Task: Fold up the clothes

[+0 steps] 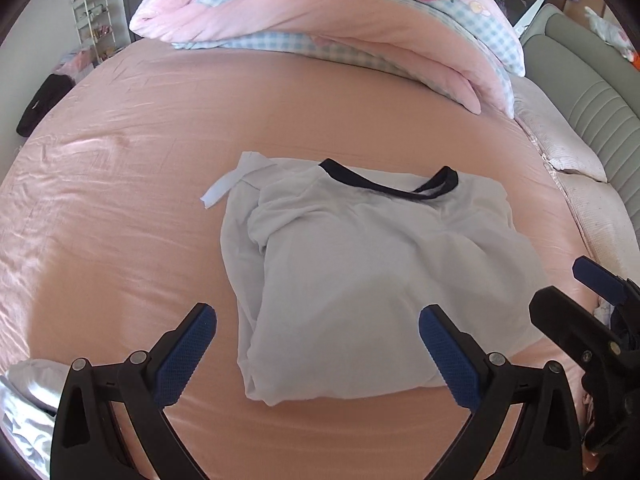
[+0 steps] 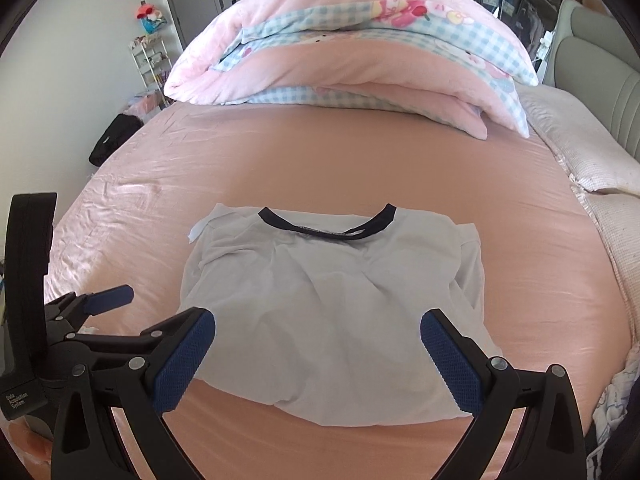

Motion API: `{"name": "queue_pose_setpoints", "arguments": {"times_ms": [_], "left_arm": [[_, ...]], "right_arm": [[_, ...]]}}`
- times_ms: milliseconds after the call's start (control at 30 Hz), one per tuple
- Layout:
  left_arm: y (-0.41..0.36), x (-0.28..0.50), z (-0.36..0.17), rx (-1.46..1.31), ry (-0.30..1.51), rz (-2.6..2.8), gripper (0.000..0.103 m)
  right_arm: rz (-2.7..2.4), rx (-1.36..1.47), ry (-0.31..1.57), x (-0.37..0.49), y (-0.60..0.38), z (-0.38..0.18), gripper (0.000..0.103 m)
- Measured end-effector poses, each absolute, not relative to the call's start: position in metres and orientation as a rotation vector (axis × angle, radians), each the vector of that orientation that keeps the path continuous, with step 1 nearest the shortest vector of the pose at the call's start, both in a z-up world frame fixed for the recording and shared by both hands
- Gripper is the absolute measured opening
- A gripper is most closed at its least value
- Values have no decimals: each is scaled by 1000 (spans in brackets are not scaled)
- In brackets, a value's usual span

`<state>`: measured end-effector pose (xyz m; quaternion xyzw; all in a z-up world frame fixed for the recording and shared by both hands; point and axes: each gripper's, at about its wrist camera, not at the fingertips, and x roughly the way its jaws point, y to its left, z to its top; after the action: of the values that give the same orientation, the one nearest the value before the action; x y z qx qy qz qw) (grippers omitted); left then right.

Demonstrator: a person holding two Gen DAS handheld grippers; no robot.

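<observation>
Pink bed [image 1: 120, 184] with rolled quilt [image 2: 352, 52] at its far end, folded white shirt [image 2: 332, 312] lying mid-sheet, left gripper [image 1: 318, 354] and right gripper [image 2: 318, 354] side by side above its near edge, both wide and empty, black bag [image 2: 114, 138] clearer from the right.

The left gripper [image 1: 318, 354] is built of black plastic arms; blue cross-hatched pads [image 1: 184, 354] are fitted inside the fingers; silver round screws are set at the joints; the same is seen on the right gripper [image 2: 318, 354]; white lettering is printed at lower left.
</observation>
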<state>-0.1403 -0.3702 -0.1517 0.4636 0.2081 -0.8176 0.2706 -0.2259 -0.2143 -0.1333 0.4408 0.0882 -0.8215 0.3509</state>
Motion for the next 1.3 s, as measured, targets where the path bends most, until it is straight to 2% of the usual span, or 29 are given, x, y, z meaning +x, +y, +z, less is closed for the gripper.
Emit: {"name": "queue_pose_setpoints", "arguments": {"times_ms": [300, 467, 600, 833, 933, 1133, 1300], "left_arm": [[-349, -124, -160, 1258, 588, -2196, 103], [-339, -117, -171, 1284, 699, -2219, 103], [-343, -106, -183, 1275, 869, -2224, 103], [-363, -81, -204, 1180, 1320, -2214, 103], [-369, -72, -215, 1145, 1459, -2188, 103], [-366, -67, -243, 1124, 1619, -2135, 103], [-369, -65, -247, 1036, 1676, -2140, 103]], "right_arm": [[-2115, 1215, 114, -226, -176, -151, 103], [-2076, 1286, -82, -228, -143, -165, 103], [-2032, 1371, -261, -234, -115, -185, 103], [-1923, 1494, -602, -241, -74, -227, 103], [-1877, 1528, -707, -239, -65, -242, 103], [-1889, 1542, -765, -236, -61, -262, 103], [-1910, 1494, -736, -240, -69, -263, 103]]}}
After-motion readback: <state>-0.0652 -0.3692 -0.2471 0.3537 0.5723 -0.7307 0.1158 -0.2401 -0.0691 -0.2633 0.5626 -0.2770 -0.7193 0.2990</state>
